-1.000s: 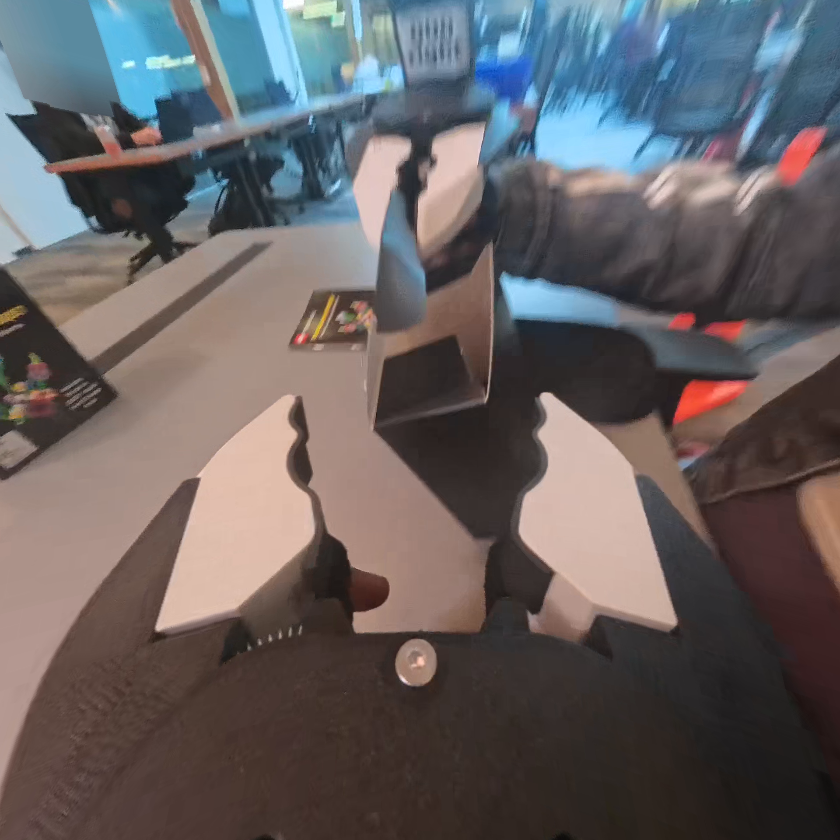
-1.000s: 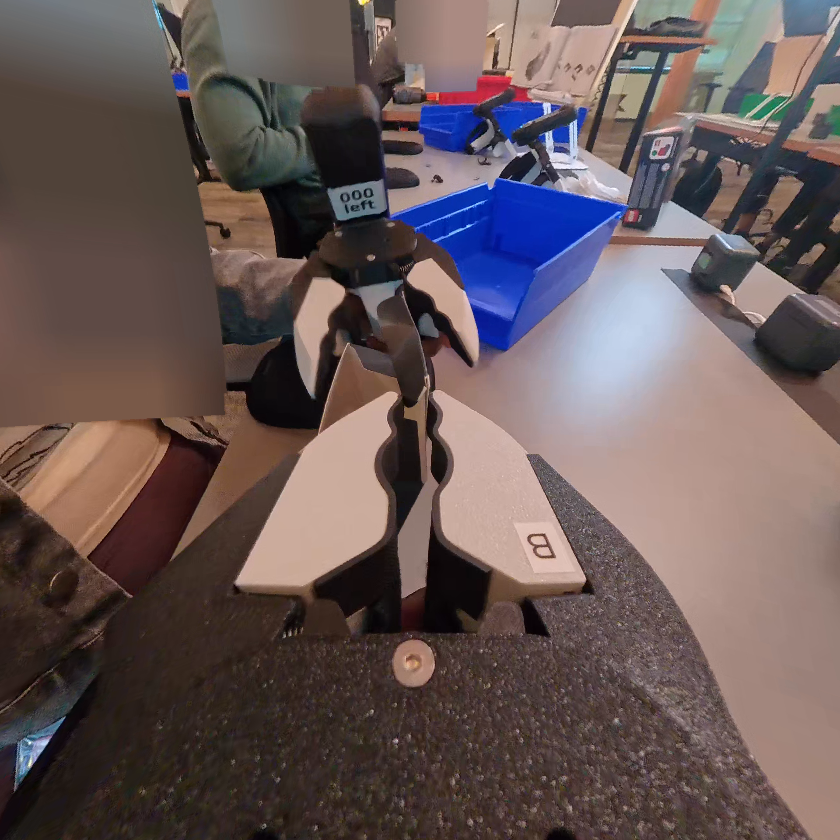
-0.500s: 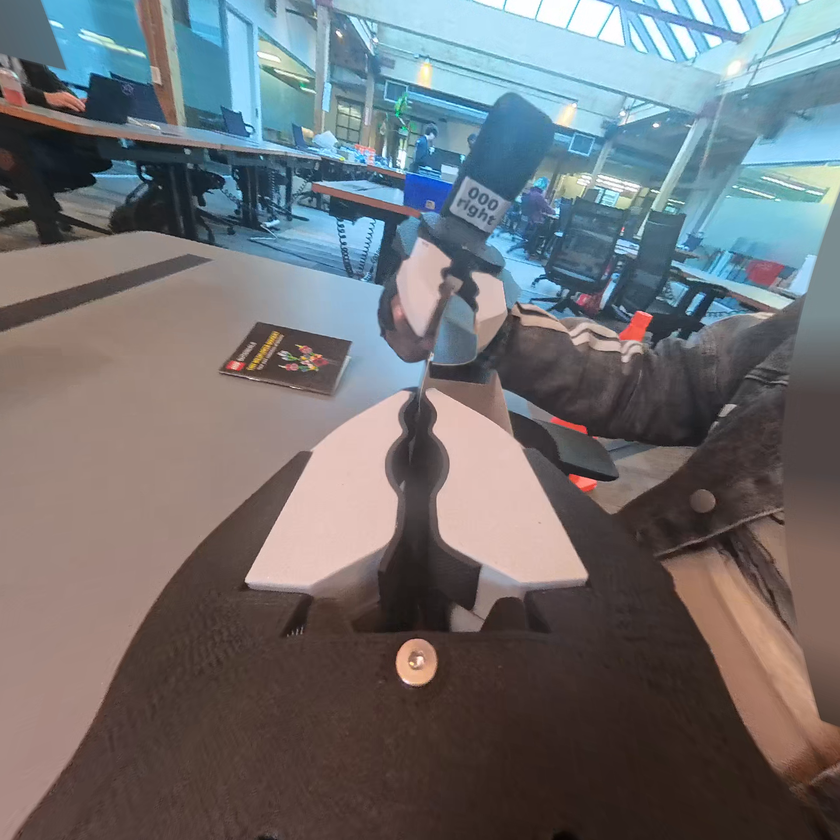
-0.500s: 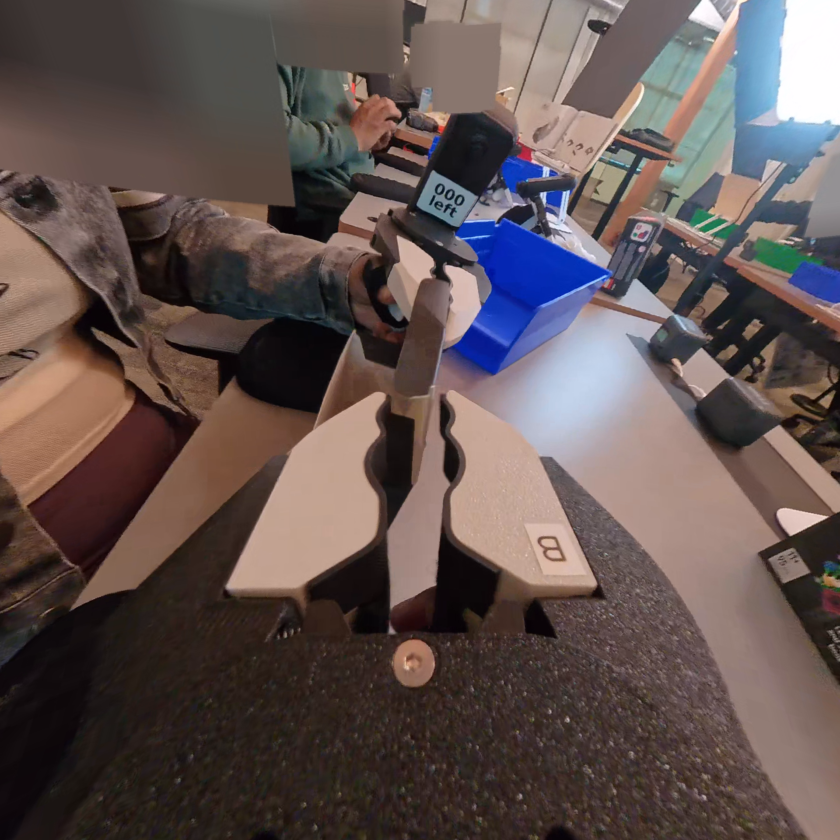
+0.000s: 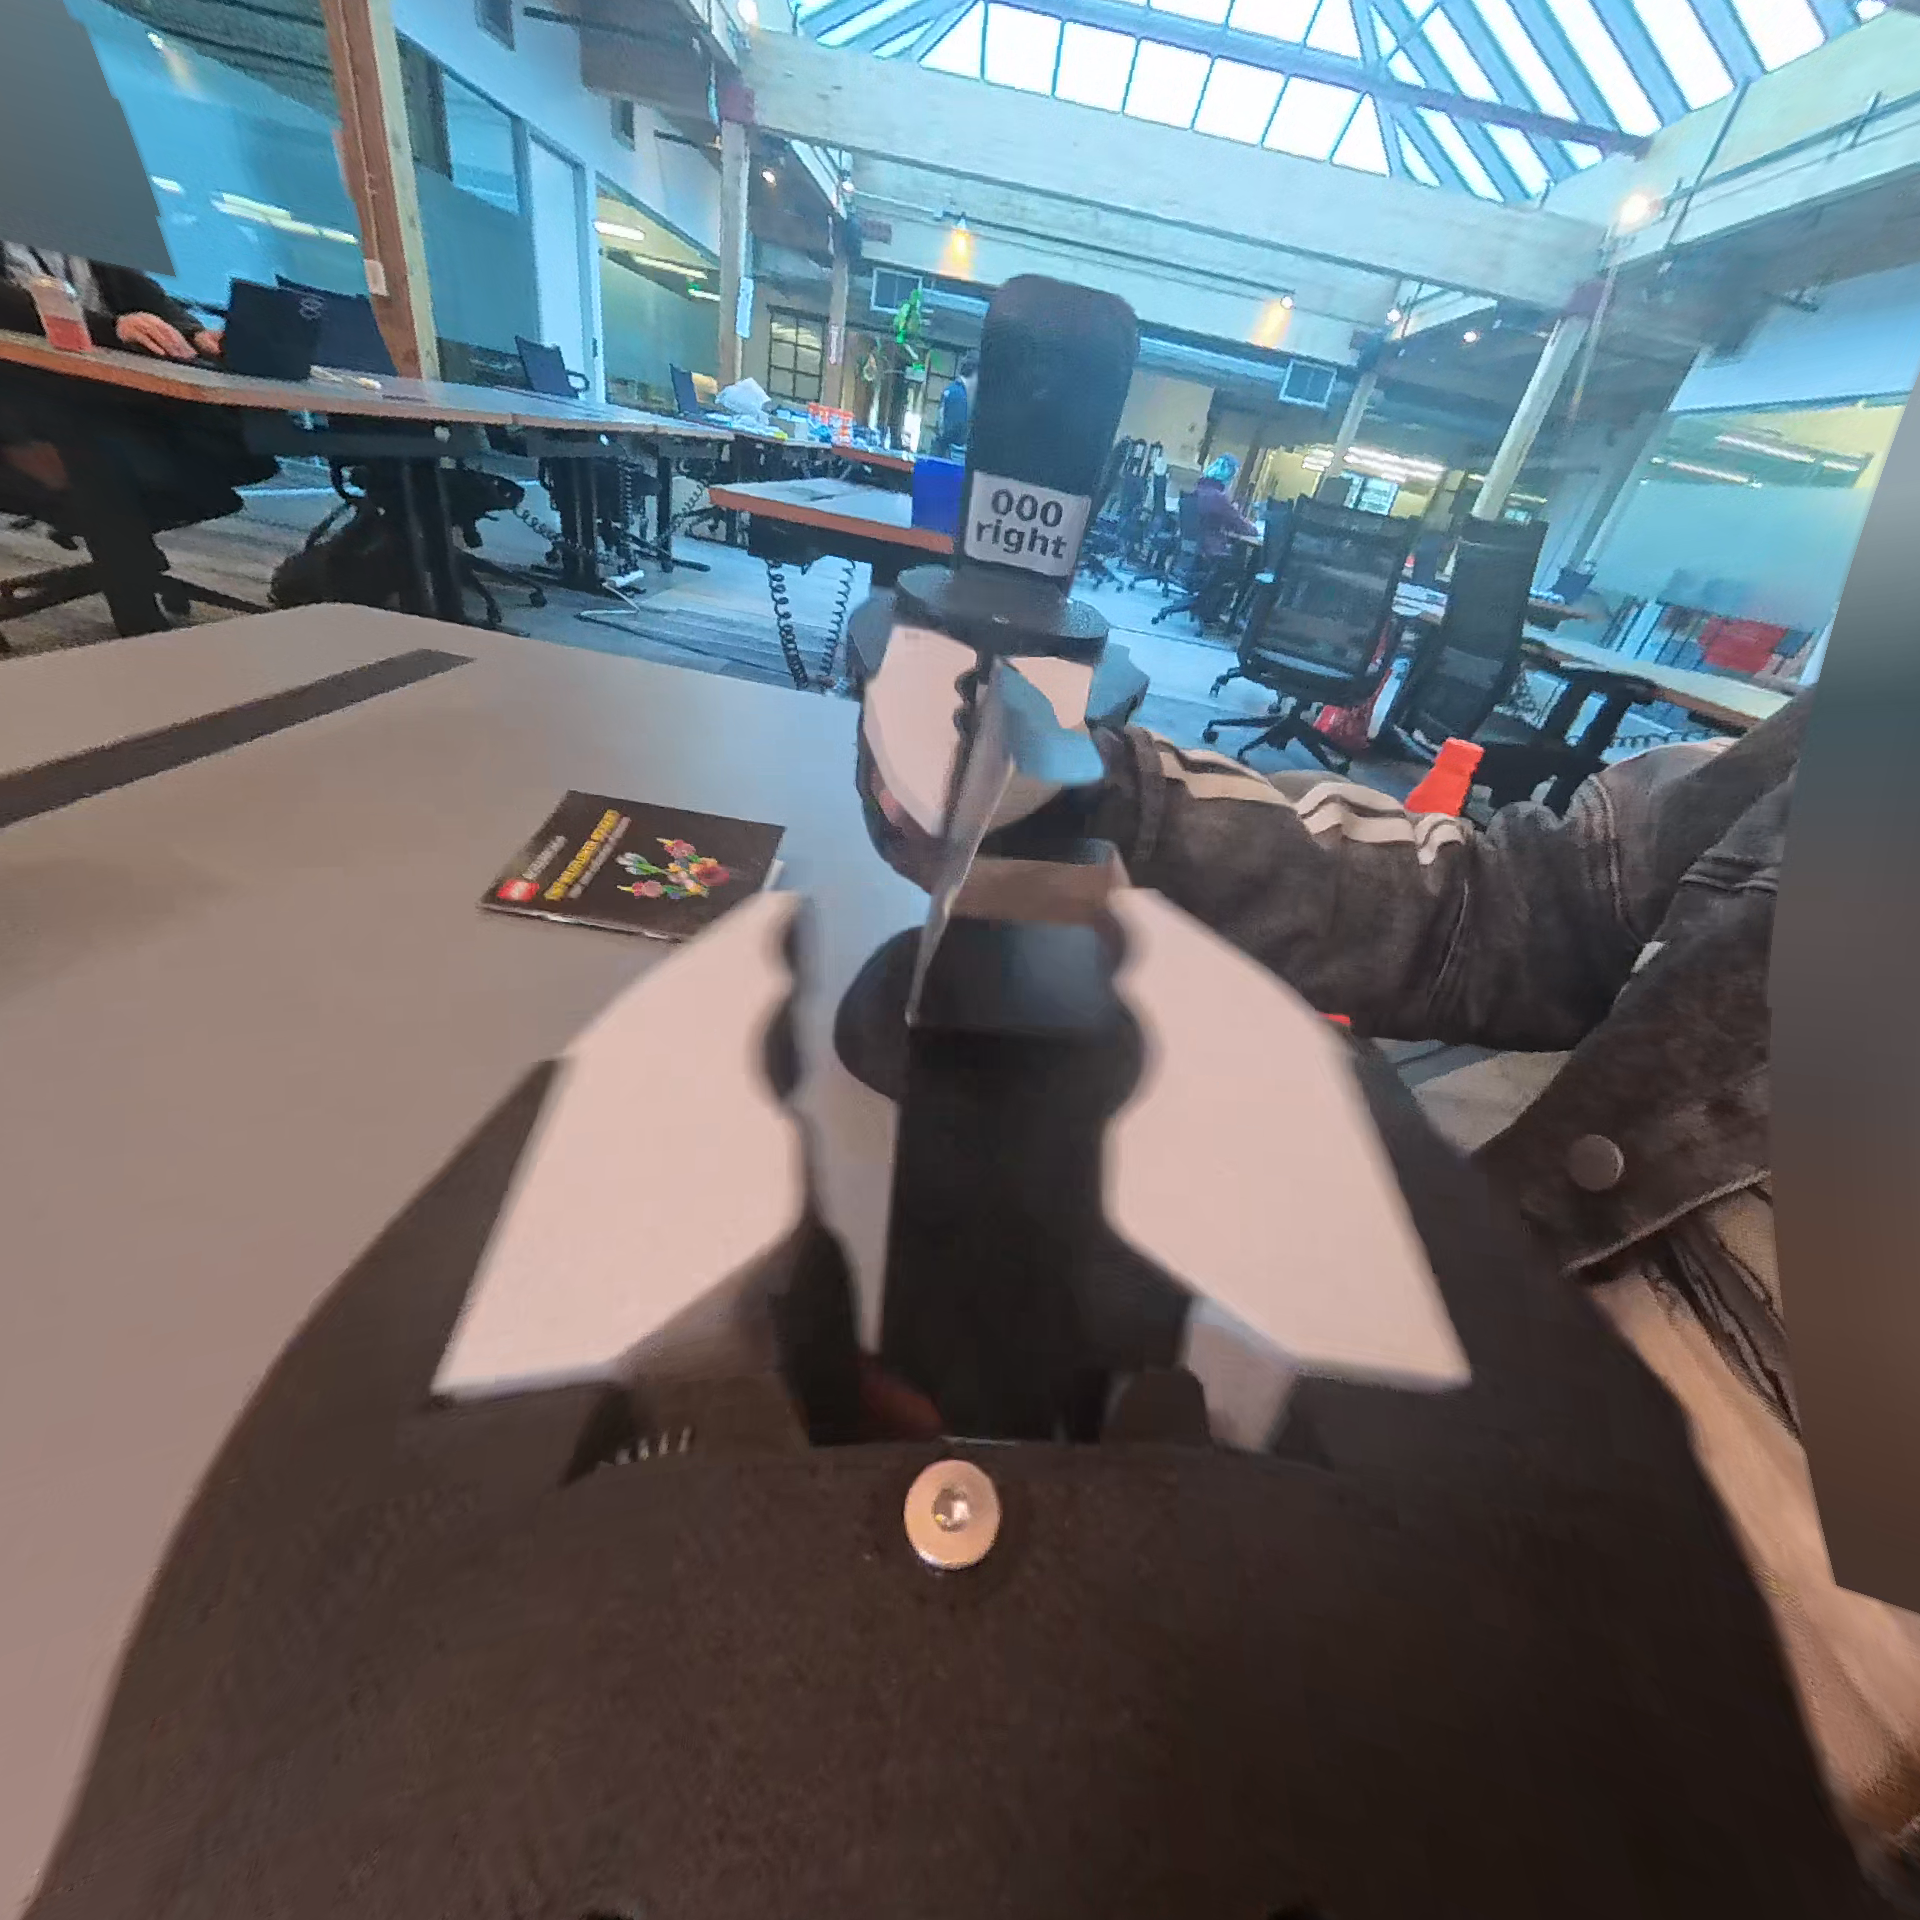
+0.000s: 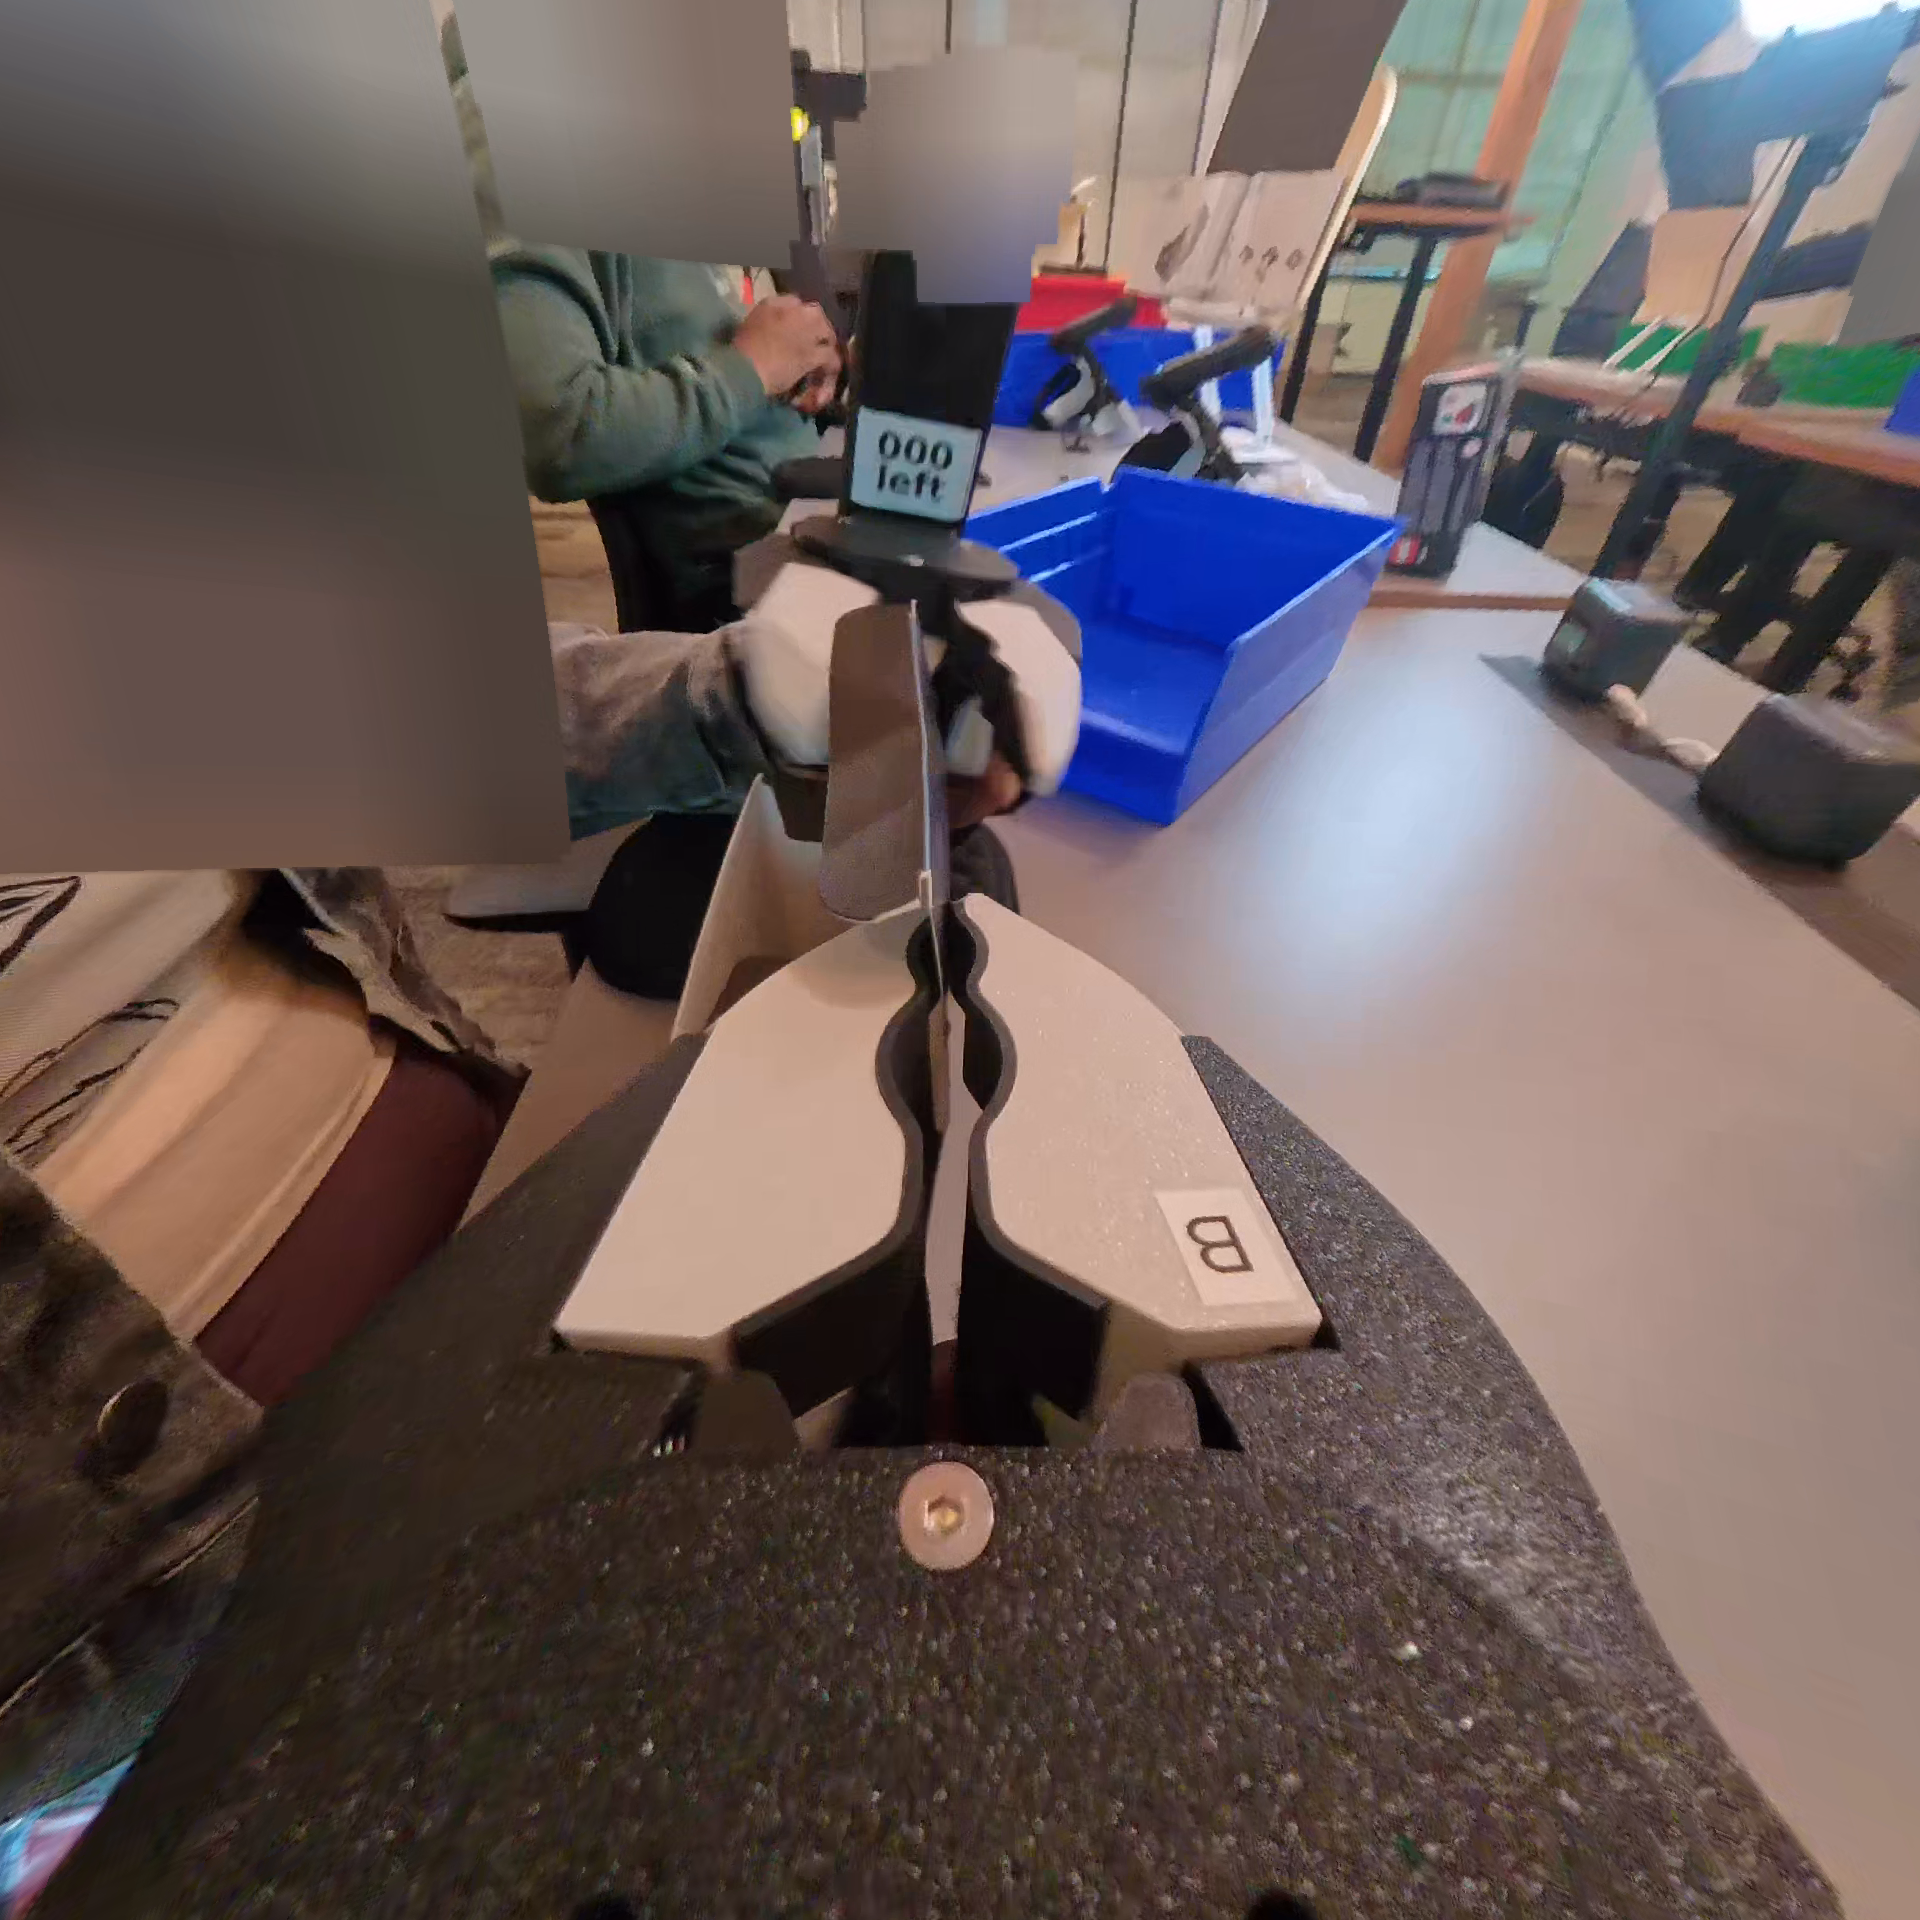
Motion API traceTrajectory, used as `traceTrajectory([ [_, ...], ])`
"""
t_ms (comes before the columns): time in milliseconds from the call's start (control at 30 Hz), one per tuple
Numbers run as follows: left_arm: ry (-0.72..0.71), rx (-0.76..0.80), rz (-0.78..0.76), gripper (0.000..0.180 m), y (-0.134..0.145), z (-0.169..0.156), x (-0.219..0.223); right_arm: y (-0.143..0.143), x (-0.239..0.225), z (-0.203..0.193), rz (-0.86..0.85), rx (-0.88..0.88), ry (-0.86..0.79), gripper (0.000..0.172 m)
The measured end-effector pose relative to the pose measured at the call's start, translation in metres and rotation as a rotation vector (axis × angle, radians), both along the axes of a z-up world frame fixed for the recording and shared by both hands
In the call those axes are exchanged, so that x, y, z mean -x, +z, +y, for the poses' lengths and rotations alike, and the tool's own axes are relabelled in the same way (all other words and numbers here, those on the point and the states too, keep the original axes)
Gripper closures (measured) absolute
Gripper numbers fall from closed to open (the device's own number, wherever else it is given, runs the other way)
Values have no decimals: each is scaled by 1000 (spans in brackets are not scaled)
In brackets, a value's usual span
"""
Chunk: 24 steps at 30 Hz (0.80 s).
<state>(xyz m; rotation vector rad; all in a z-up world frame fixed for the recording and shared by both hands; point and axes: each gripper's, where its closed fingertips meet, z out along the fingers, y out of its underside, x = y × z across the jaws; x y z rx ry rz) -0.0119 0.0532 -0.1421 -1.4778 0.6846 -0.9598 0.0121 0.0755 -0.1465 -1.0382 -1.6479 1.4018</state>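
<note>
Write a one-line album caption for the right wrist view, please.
Right claw shut on a thin cardboard flap above the grey table, facing the open left claw; blue bin beyond.

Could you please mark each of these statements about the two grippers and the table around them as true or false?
1. The right gripper is shut on a thin cardboard flap. True.
2. The left gripper is clamped on the same flap. False: its fingers stand apart, with the open box between them and a gap on the left side.
3. A dark booklet lies flat on the grey table. True.
4. The blue bin stands on the floor. False: it sits on the table.
5. The blue bin is heaped full. False: what shows of its inside is bare.
</note>
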Motion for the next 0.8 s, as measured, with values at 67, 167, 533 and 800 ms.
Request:
traceTrajectory([
  [67,-10,40,60,72,-15,-2,-1,4,0,5,46,-28,-25,172],
  [167,38,-47,210,73,-41,1,-11,2,0,7,79,-52,-34,171],
  [533,101,-200,515,121,-68,9,-18,-4,5,18,-250,920,97,160],
  [800,49,-108,461,122,-69,11,-15,-4,11,25,-201,549,-9,150],
])
